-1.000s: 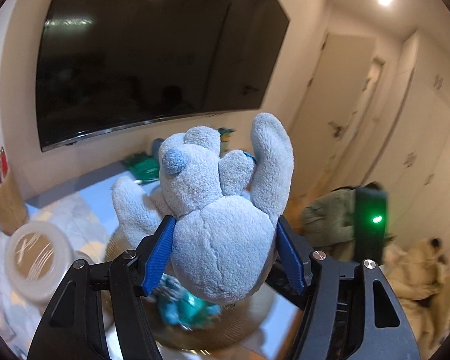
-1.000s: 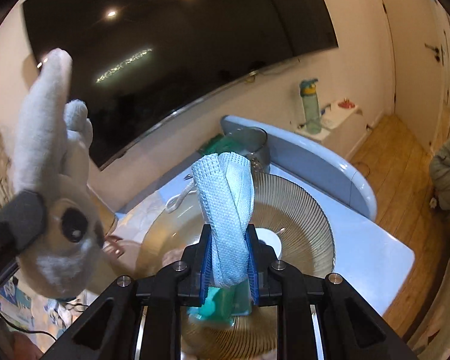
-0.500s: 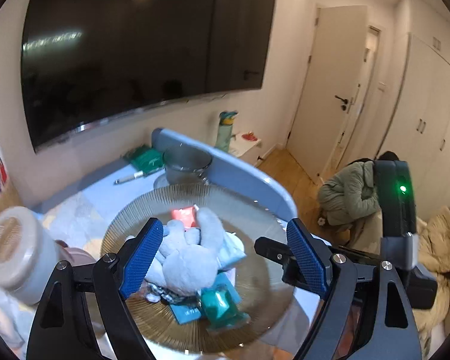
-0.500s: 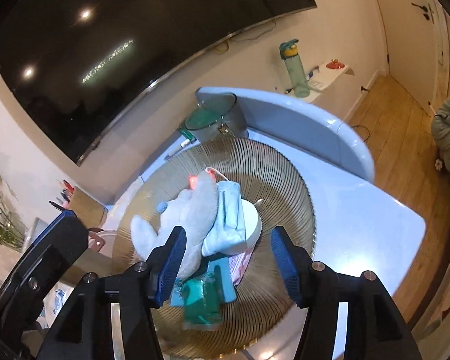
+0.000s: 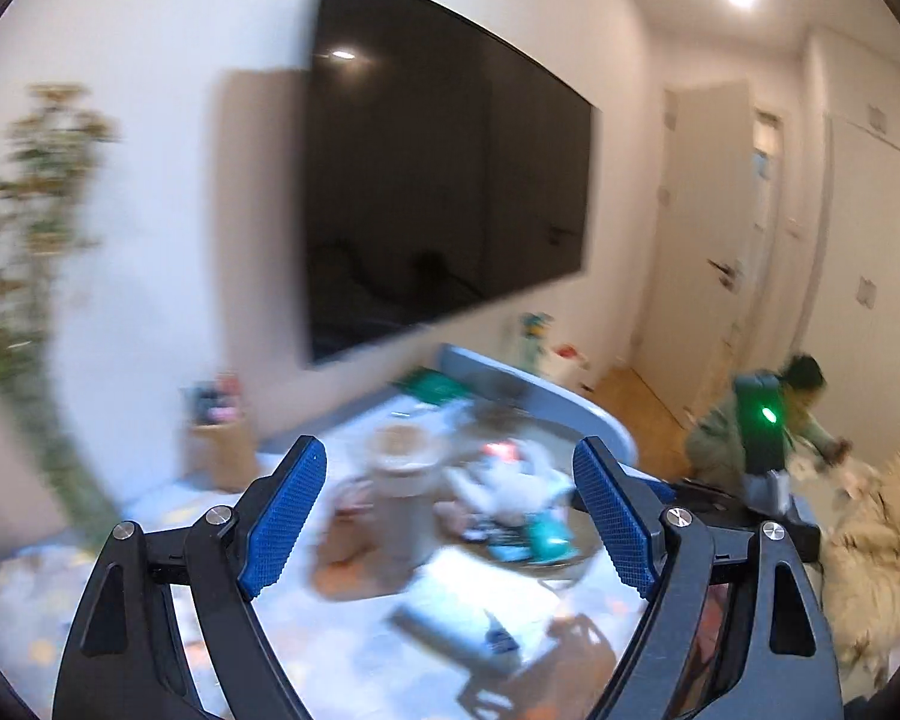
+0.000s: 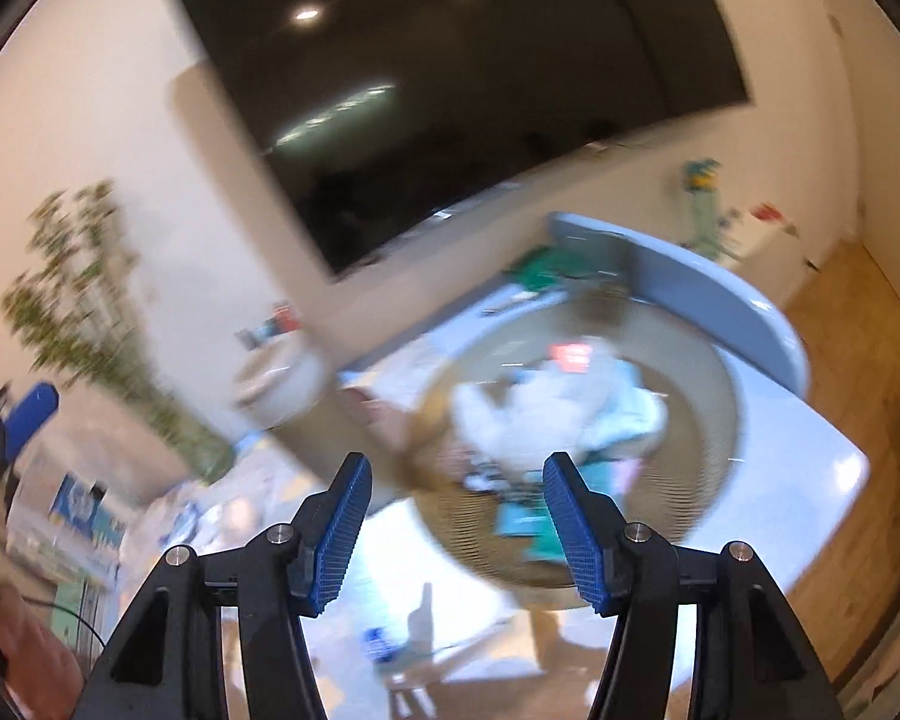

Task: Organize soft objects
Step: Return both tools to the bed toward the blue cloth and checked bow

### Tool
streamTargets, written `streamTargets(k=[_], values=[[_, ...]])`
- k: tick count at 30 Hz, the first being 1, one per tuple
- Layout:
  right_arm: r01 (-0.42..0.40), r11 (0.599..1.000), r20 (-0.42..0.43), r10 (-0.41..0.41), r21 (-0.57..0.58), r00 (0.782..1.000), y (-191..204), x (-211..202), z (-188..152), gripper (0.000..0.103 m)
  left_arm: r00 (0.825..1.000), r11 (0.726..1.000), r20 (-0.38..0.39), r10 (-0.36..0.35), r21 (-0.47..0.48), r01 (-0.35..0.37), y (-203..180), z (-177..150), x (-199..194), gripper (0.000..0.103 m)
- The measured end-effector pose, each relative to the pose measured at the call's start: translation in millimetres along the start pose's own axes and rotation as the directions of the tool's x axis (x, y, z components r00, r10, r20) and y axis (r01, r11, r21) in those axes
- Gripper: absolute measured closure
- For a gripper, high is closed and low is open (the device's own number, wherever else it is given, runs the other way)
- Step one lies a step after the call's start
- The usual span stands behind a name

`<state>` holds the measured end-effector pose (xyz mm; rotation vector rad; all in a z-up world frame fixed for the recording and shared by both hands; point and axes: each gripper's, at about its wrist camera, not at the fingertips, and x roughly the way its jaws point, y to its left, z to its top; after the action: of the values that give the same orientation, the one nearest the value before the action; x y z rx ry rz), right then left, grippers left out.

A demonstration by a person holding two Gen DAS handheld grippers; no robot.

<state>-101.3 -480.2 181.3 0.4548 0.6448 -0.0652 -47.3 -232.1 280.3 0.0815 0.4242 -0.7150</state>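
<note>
1. Your left gripper (image 5: pixel 450 516) and right gripper (image 6: pixel 453 522) both have their jaws spread wide with nothing between the blue pads; a second ago the left clamped the grey plush bunny and the right clamped the folded blue cloth, so both have been let go.
2. Both pieces now lie in the round gold wire basket (image 6: pixel 714 420) on the pale blue bench (image 6: pixel 810 480), which puts these two soft objects in the collecting place; I judge this pair done.
3. Both views are smeared by motion and sit farther back than half a second ago, so you are pulling away from the basket.
4. The plush bunny (image 6: pixel 528 414) lies near the basket's middle, the blue cloth (image 6: pixel 636 414) touching it on its right. In the left view the plush bunny (image 5: pixel 504 480) shows only as a pale blur.
5. The bunny's long axis seems to run from near left to far right, ears toward the far right, but the blur leaves this uncertain.
6. A teal packet (image 6: pixel 534 528) lies at the basket's near edge.
</note>
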Motion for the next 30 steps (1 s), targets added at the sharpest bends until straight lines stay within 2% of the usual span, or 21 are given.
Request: streamTargets(k=[2,4,5,8,11,12,14,17,22,26,27,28,30], values=[[-0.042,0.997,-0.005,0.041,-0.059,0.999,28,2,-3,0.045,0.995,0.995,0.000,0.095,-0.030,-0.095,30,2,-27,0.018],[-0.093,0.985,-0.024,0.090,-0.145,0.996,65,8,-11,0.045,0.980,0.979,-0.019,0.196,-0.052,-0.197,60,-1,-51,0.012],[-0.114,0.978,-0.033,0.110,-0.177,0.993,81,12,-16,0.043,0.963,0.961,-0.018,0.268,-0.063,-0.269,78,-8,-65,0.012],[-0.170,0.949,-0.081,0.154,-0.264,0.985,130,38,-36,0.024,0.917,0.912,-0.032,0.398,-0.097,-0.399,117,-30,-88,0.012],[-0.221,0.926,-0.165,0.177,-0.306,0.970,167,82,-64,0.023,0.881,0.867,-0.101,0.462,-0.159,-0.472,156,-68,-94,0.011],[-0.227,0.923,-0.179,0.177,-0.311,0.968,172,94,-71,0.023,0.876,0.857,-0.123,0.466,-0.183,-0.481,169,-85,-92,0.011],[-0.243,0.917,-0.207,0.184,-0.316,0.961,183,124,-92,0.023,0.880,0.851,-0.147,0.451,-0.227,-0.474,189,-118,-84,0.011],[-0.270,0.909,-0.252,0.193,-0.319,0.948,186,163,-121,0.023,0.875,0.823,-0.234,0.425,-0.303,-0.481,221,-167,-64,0.011],[-0.247,0.928,-0.327,0.150,-0.280,0.933,175,201,-143,0.023,0.853,0.795,-0.337,0.399,-0.336,-0.505,253,-231,-27,0.012],[-0.224,0.943,-0.349,0.130,-0.246,0.928,165,213,-143,0.023,0.857,0.780,-0.373,0.355,-0.388,-0.491,263,-261,-13,0.012],[-0.229,0.945,-0.355,0.137,-0.234,0.925,163,215,-142,0.023,0.853,0.776,-0.391,0.344,-0.393,-0.493,265,-265,-9,0.012],[-0.233,0.946,-0.360,0.141,-0.226,0.922,161,215,-142,0.023,0.855,0.783,-0.397,0.333,-0.388,-0.486,265,-264,-7,0.012],[-0.236,0.949,-0.376,0.144,-0.211,0.915,159,218,-142,0.023,0.873,0.800,-0.369,0.319,-0.388,-0.457,262,-263,-9,0.011]])
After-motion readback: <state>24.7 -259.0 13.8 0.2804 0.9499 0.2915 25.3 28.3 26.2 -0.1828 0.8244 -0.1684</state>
